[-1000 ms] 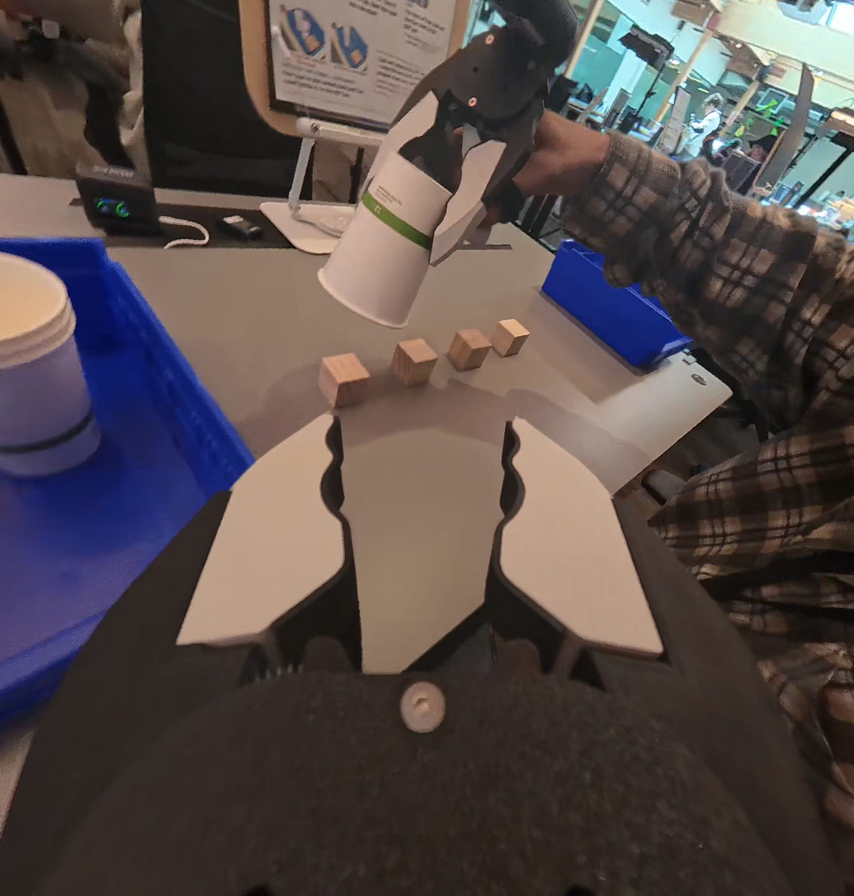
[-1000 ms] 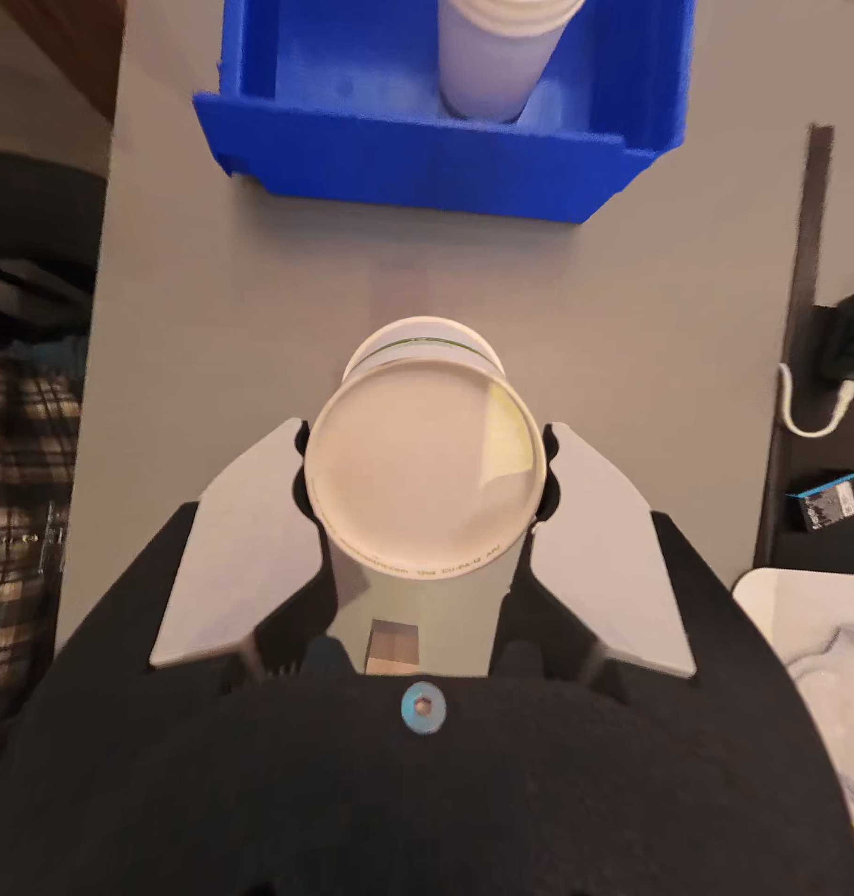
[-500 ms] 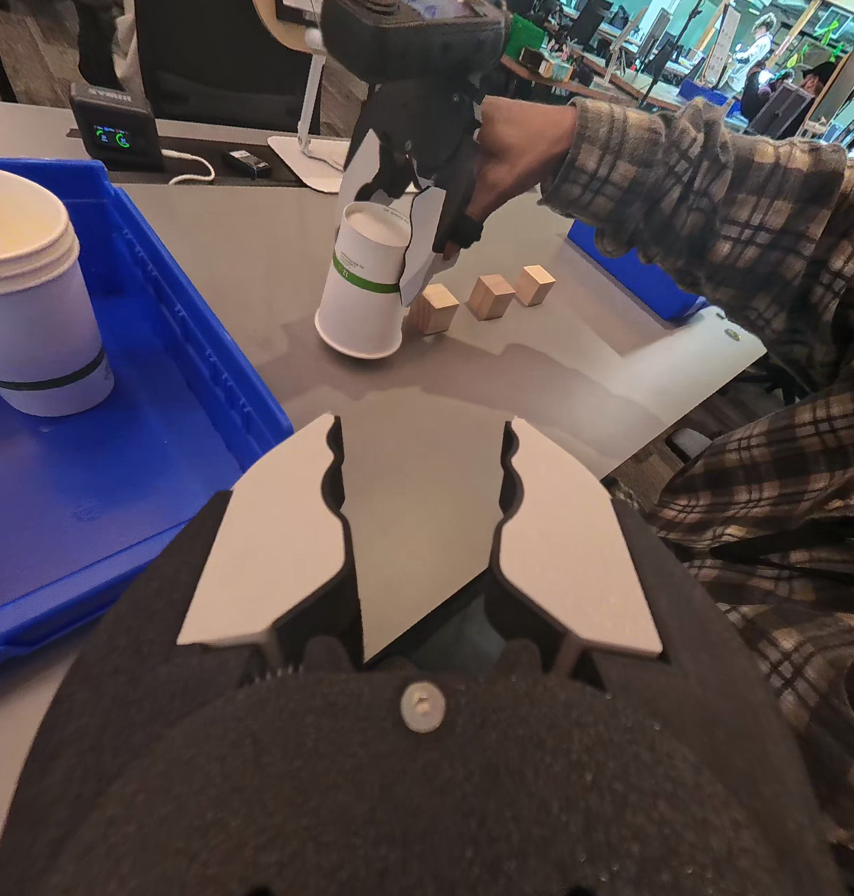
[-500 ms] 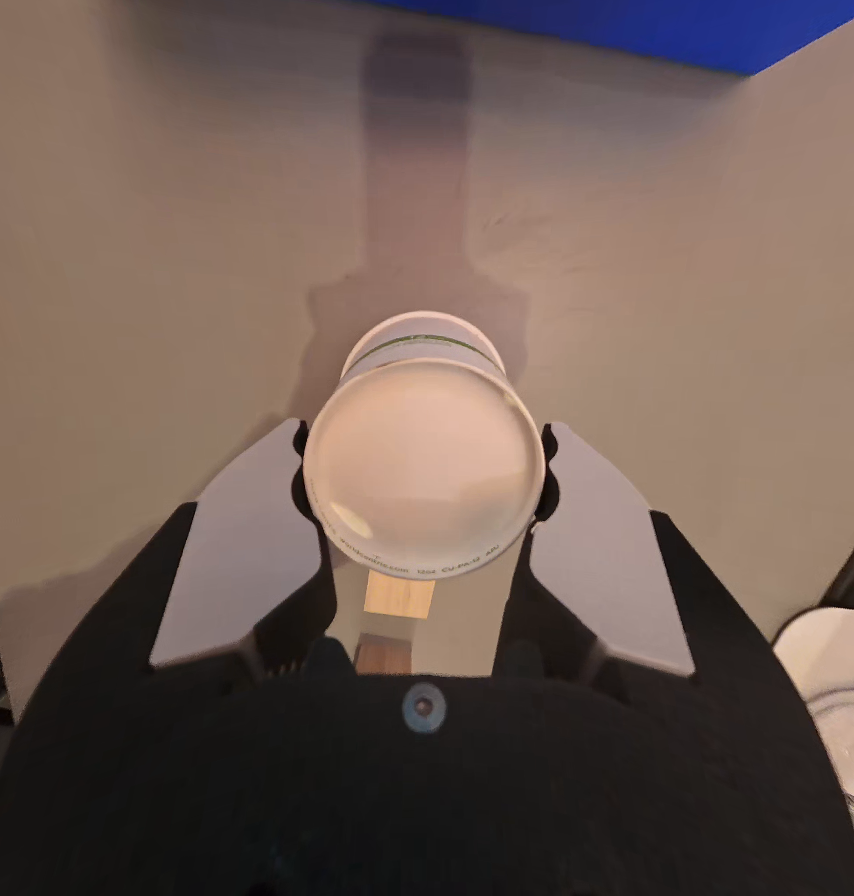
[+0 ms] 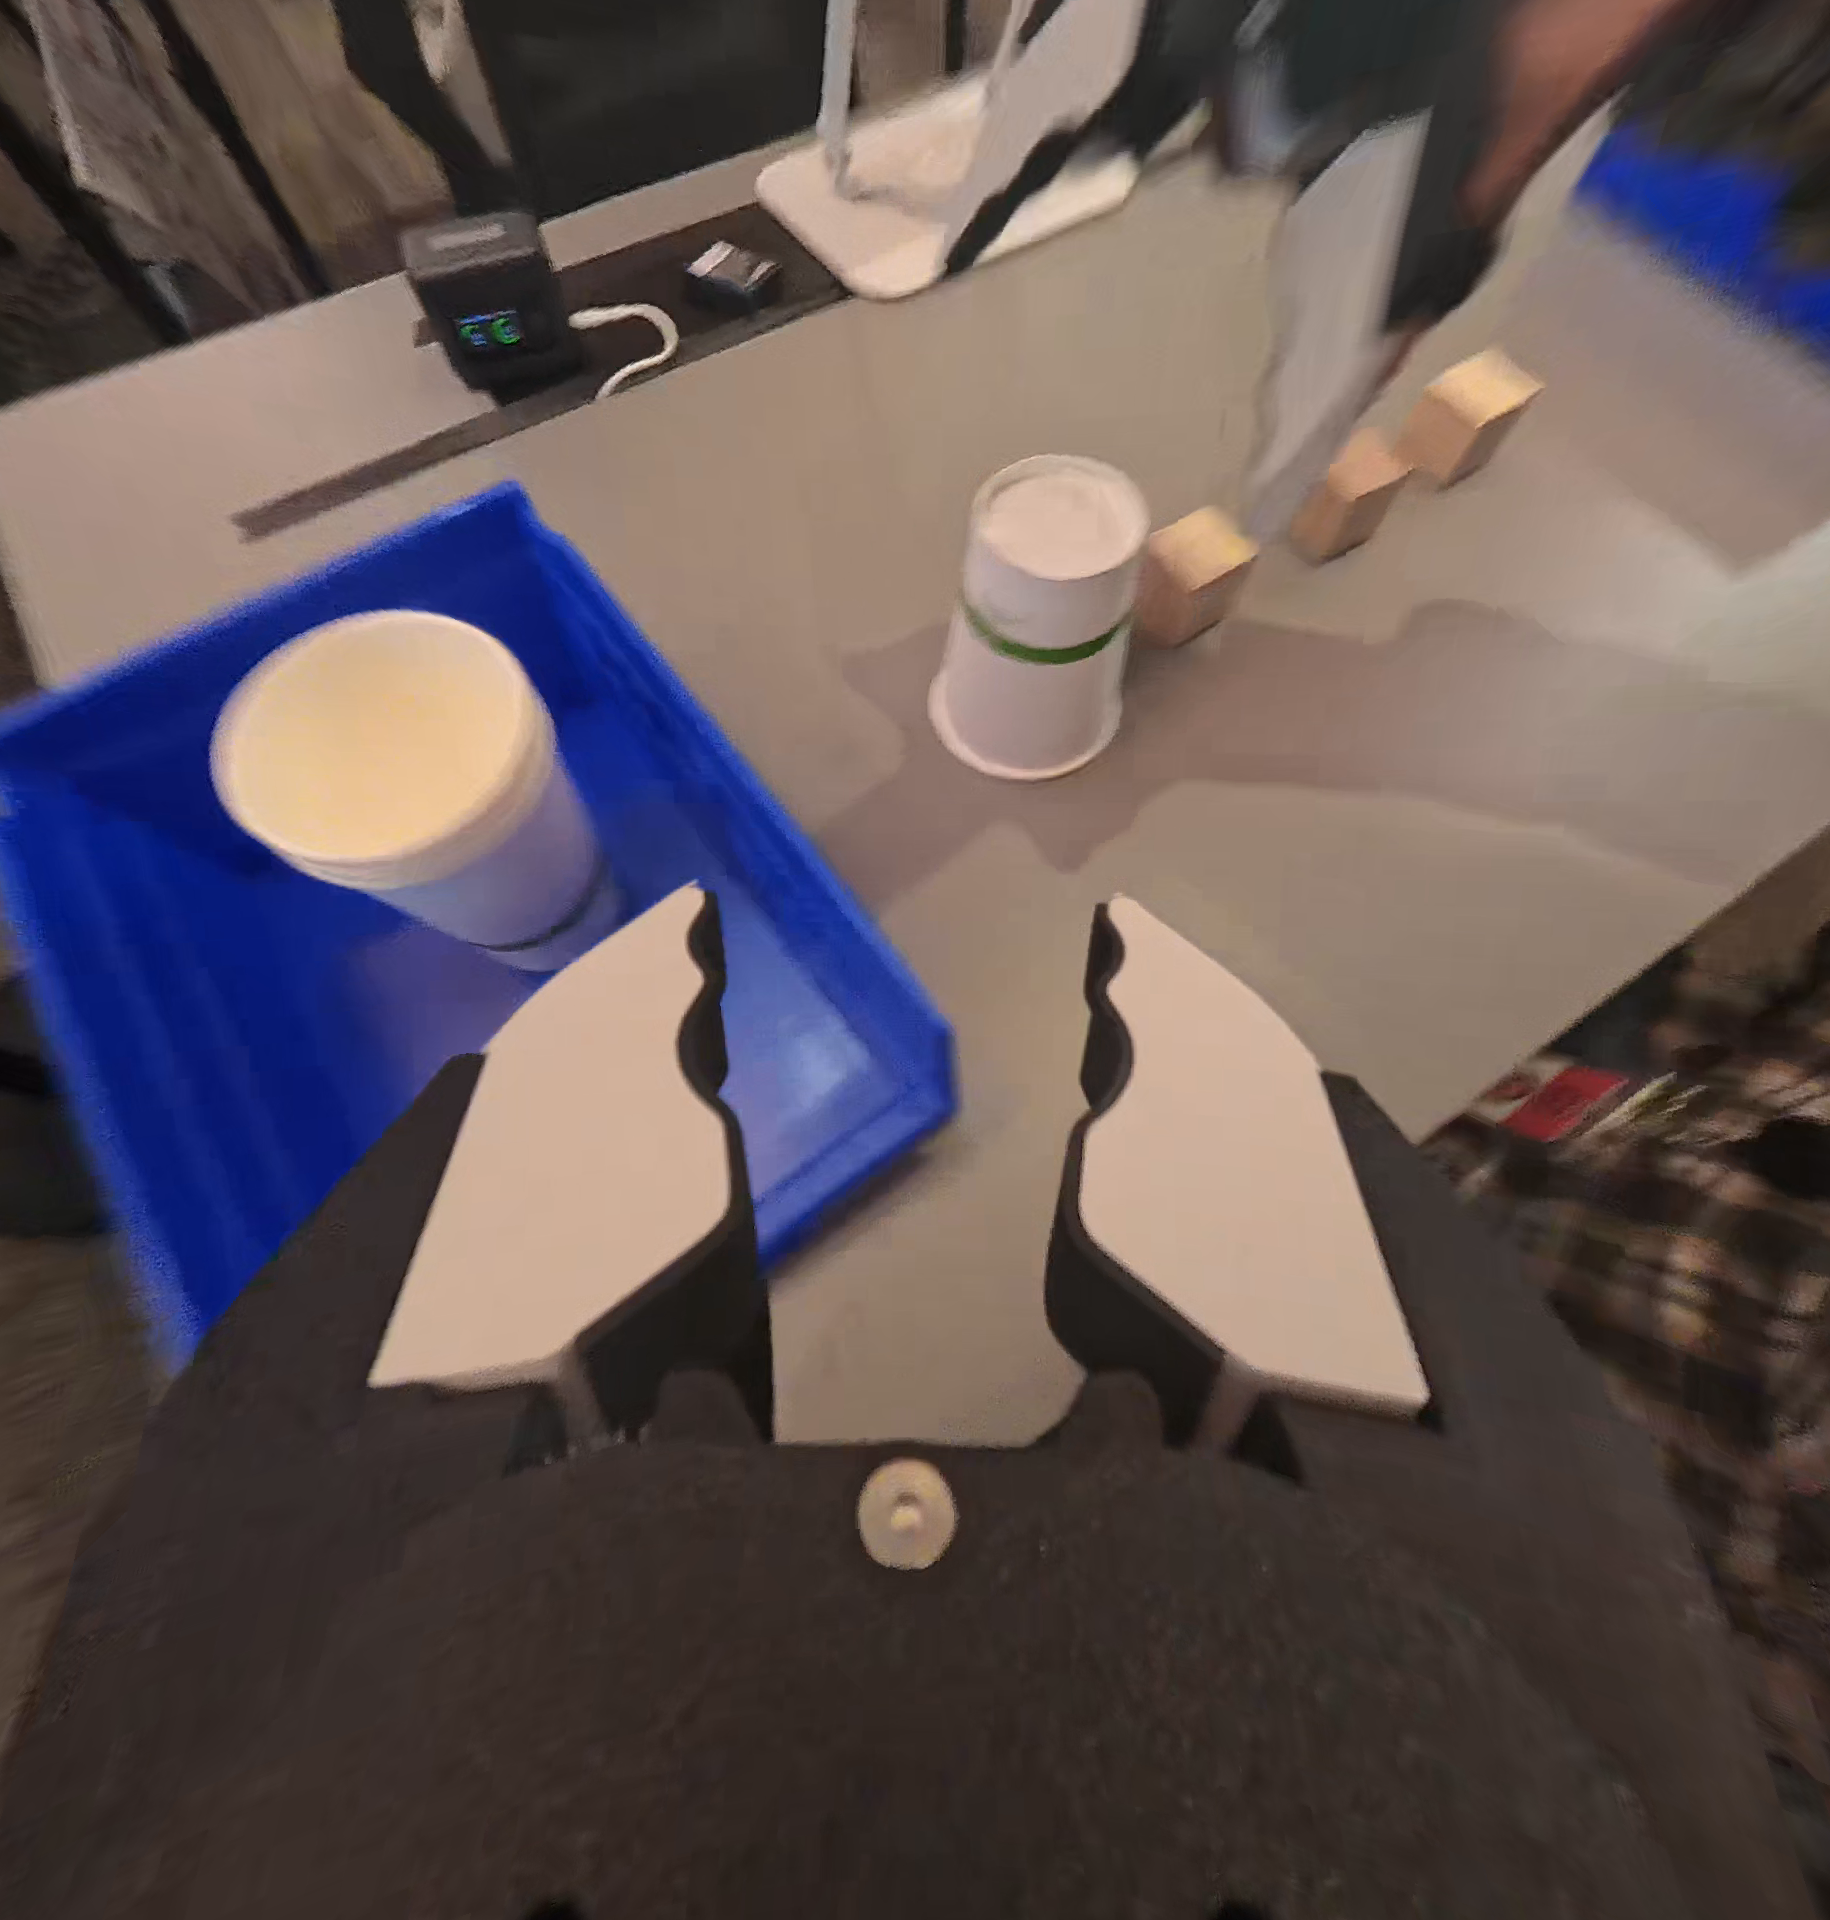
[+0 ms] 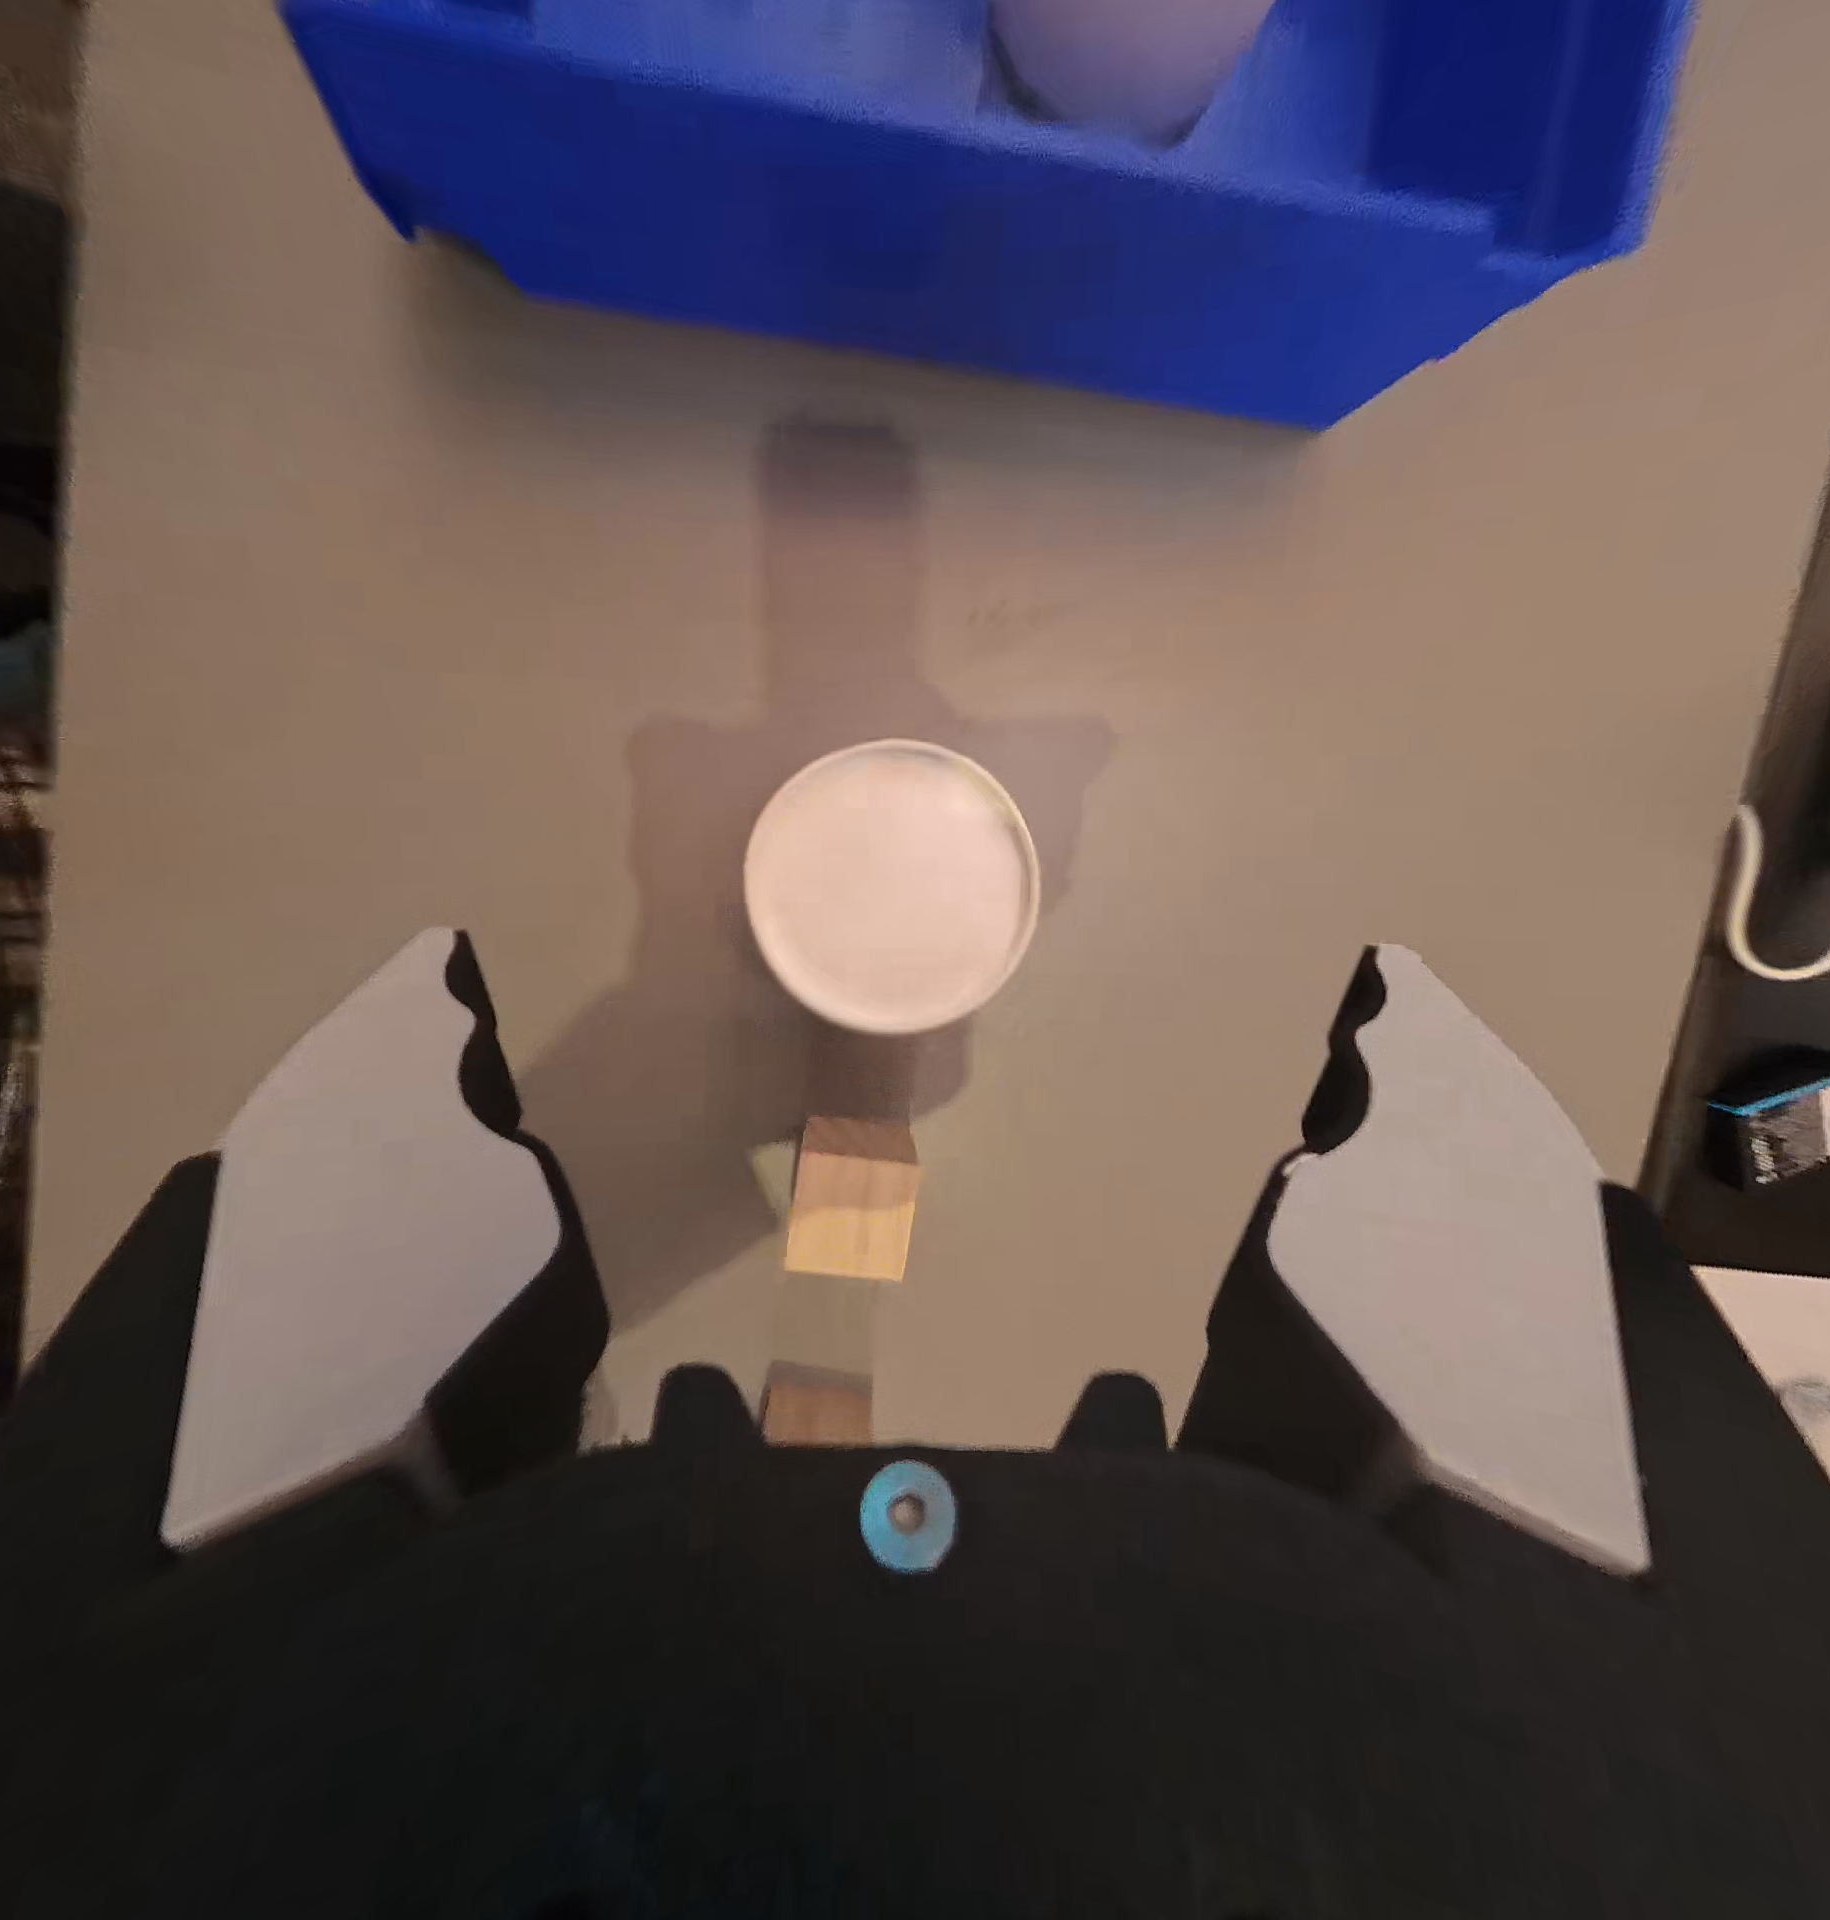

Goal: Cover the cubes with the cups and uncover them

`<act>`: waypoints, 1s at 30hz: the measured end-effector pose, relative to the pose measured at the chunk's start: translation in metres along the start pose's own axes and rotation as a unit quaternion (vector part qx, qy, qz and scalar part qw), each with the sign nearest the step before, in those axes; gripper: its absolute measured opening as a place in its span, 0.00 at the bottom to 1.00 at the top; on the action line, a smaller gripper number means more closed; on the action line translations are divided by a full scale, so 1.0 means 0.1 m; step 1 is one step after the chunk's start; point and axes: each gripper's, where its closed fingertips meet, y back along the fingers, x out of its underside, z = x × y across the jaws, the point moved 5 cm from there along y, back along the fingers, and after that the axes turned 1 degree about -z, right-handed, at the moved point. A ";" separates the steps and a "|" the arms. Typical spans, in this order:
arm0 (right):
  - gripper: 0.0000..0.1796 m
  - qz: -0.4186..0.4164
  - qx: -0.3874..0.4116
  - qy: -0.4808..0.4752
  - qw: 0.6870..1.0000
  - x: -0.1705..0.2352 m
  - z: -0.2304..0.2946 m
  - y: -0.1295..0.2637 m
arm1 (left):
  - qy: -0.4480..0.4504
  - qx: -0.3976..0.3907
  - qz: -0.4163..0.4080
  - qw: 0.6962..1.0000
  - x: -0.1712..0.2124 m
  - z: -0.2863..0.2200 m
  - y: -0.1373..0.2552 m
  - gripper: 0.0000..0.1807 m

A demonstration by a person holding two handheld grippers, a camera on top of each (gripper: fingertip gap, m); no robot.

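One cup (image 5: 1036, 623) stands upside down on the desk (image 5: 1306, 935); three cubes (image 5: 1197, 575) beside it remain bare. Right tool (image 6: 911, 1039) spread, empty. Left tool (image 5: 898, 997) spread by the bin (image 5: 838, 935) of cups (image 5: 402, 758).

- A work or test bench in a lab-like workspace is suggested by the plain grey rectangular table (image 5: 994, 436), laid out with trial items.
- A blue plastic storage bin (image 5: 682, 727), of the kind used for parts, is set on the table.
- A small black electronic device with a lit green display (image 5: 487, 301) is placed at the far edge, with a white cable (image 5: 636, 343) attached.
- A white flat stand base (image 5: 942, 208) is seen behind it.
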 end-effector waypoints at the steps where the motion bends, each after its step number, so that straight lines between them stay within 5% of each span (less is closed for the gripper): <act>1: 0.81 -0.019 0.000 -0.003 1.000 -0.02 0.02 0.15 | -0.027 -0.014 0.032 0.999 -0.10 0.12 -0.03 0.36; 6: 0.81 -0.111 0.007 -0.023 0.994 0.14 0.29 0.86 | -0.141 -0.016 0.208 0.968 -0.46 0.63 -0.40 0.32; 11: 0.81 -0.176 0.026 -0.074 0.981 0.77 0.75 1.26 | -0.189 0.020 0.366 0.911 -0.39 0.96 -0.88 0.25; 21: 0.78 -0.271 0.065 -0.215 0.936 2.15 1.72 1.45 | -0.147 0.043 0.408 0.900 -0.18 1.17 -1.24 0.13; 30: 0.77 -0.292 0.083 -0.253 0.919 2.48 1.93 1.56 | -0.104 0.073 0.415 0.901 -0.10 1.19 -1.26 0.02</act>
